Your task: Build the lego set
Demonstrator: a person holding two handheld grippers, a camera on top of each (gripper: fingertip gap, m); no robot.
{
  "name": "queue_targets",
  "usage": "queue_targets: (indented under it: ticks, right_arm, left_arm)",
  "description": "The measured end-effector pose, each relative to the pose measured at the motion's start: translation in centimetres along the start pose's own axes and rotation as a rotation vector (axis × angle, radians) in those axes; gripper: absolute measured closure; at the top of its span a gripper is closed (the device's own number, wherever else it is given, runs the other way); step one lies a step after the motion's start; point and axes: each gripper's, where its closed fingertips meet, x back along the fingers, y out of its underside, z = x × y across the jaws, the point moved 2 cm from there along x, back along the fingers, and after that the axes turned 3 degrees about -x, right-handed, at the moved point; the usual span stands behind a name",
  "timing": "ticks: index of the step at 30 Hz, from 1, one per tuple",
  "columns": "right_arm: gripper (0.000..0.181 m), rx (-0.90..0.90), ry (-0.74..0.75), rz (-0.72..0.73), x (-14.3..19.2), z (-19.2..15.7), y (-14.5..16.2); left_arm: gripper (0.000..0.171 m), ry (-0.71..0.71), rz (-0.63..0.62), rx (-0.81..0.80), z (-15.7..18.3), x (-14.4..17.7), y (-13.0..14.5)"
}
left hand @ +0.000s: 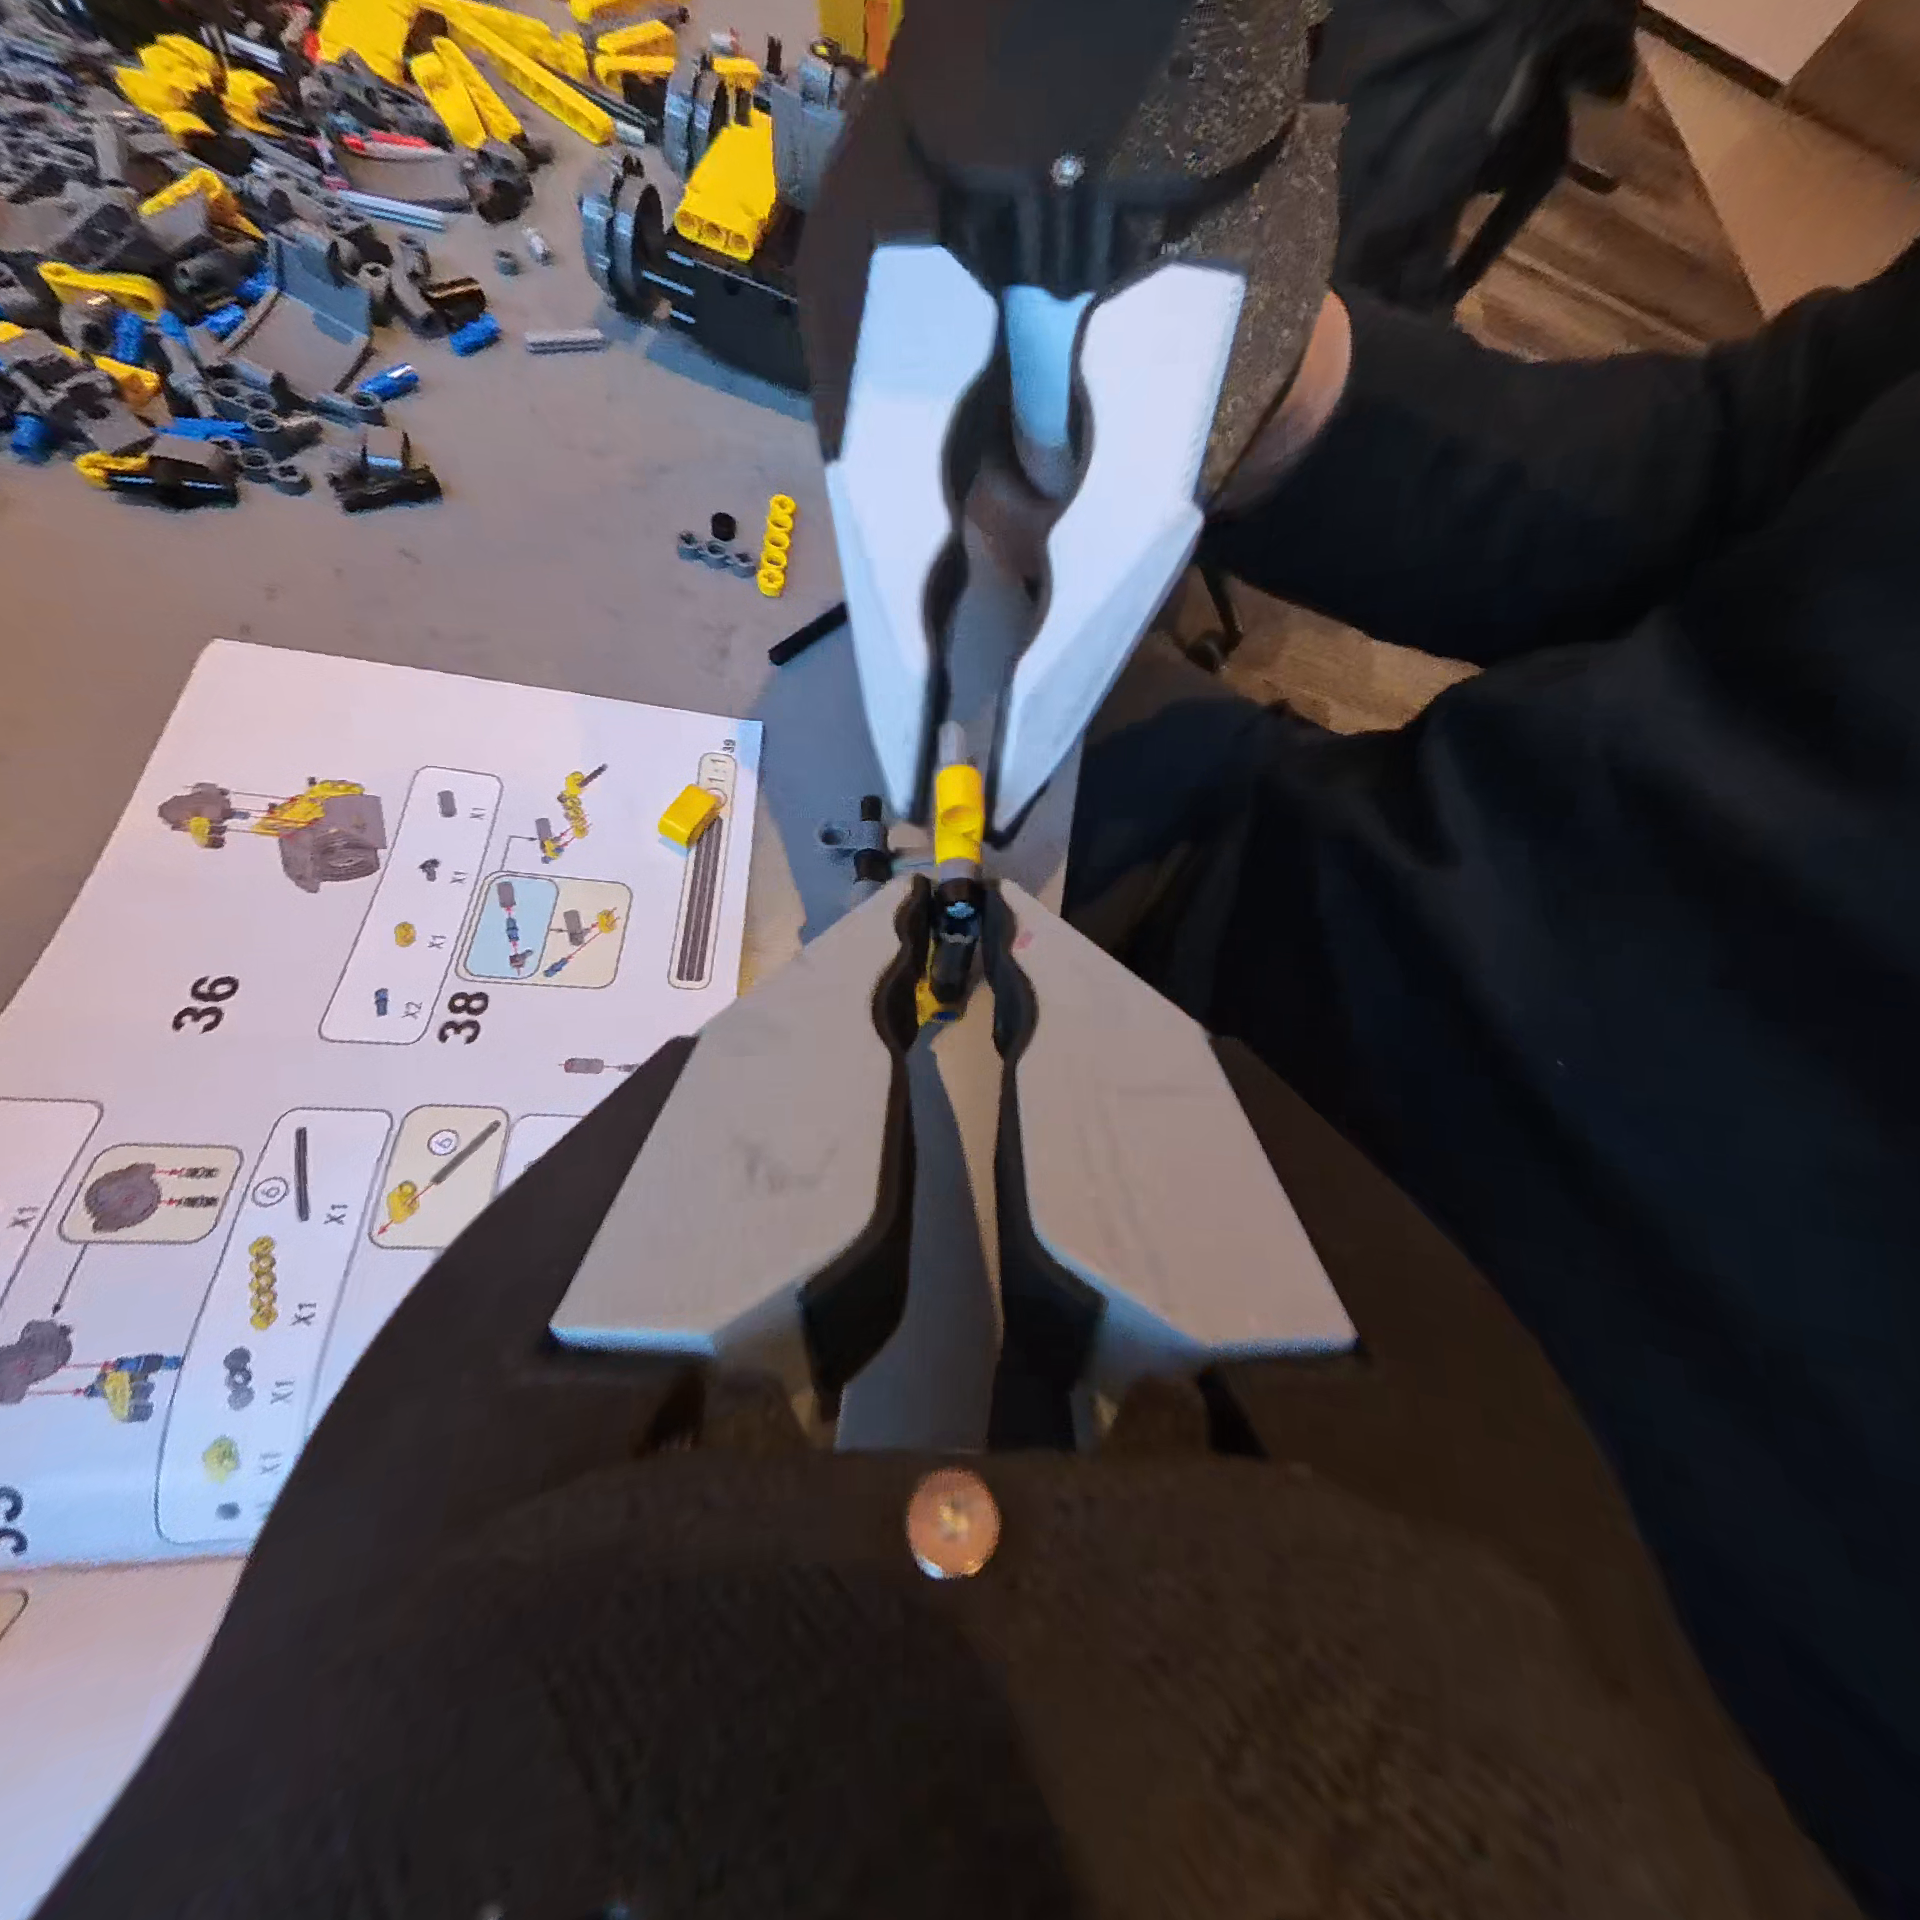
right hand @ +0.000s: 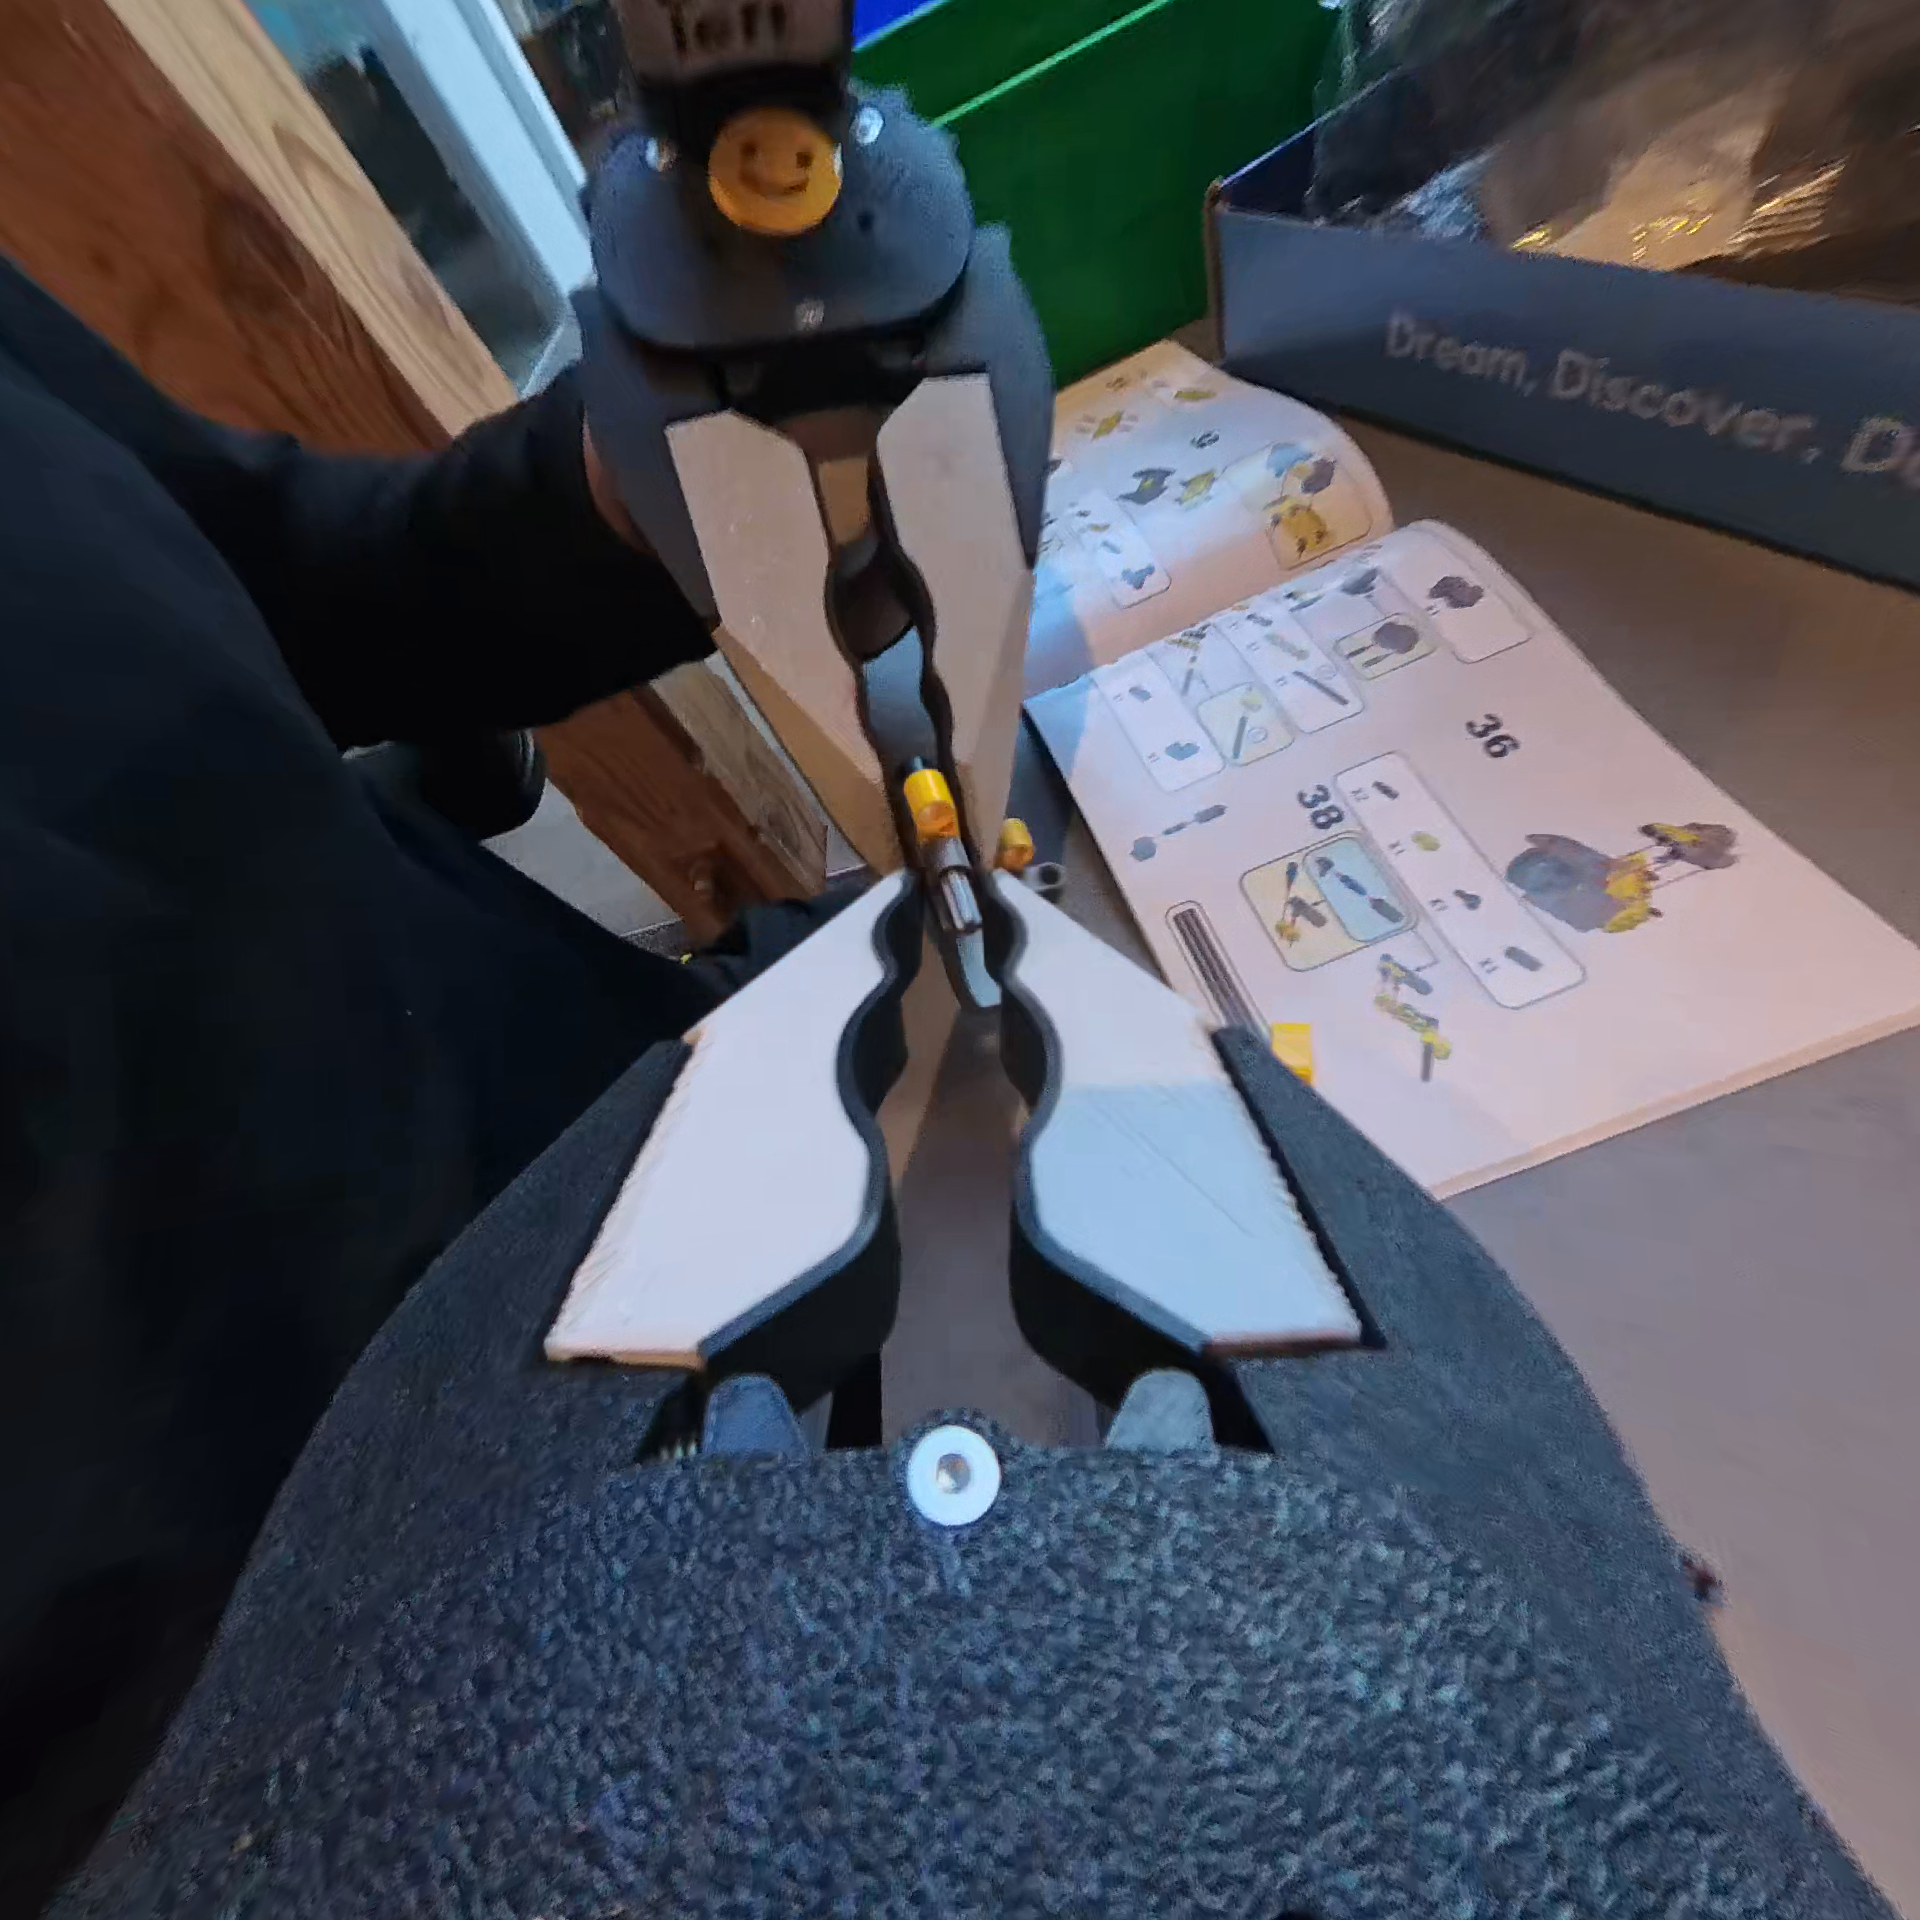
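My left gripper and right gripper meet tip to tip above the table's near edge. Both are shut on one small assembly of toy building pieces. In the left wrist view its black part with yellow and blue sits between my left fingers, and a yellow connector on a grey axle sits between the right ones. In the right wrist view my right gripper pinches a grey pin, and the left gripper grips a yellow piece. Black sleeves hold both grippers.
An open instruction booklet lies on the grey table with a small yellow piece on it. A yellow holed beam, a black axle, a pile of loose pieces and a part-built model lie beyond. A dark box stands behind. The black axle lies around 11 centimeters away from my right fingertips.
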Motion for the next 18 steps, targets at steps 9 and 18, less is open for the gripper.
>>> queue_targets:
  ticks: [9, 18]
  right_arm:
    - [0.176, -0.103, -0.017, 0.139, 0.5, 0.6, -0.9]
    - [0.176, -0.231, -0.212, 0.322, 1.4, -0.5, -2.6]
  left_arm:
    - [0.147, 0.054, 0.175, 0.158, -1.0, 0.5, -0.4]
    - [0.164, 0.168, 0.347, 0.193, 0.0, 0.7, -2.0]
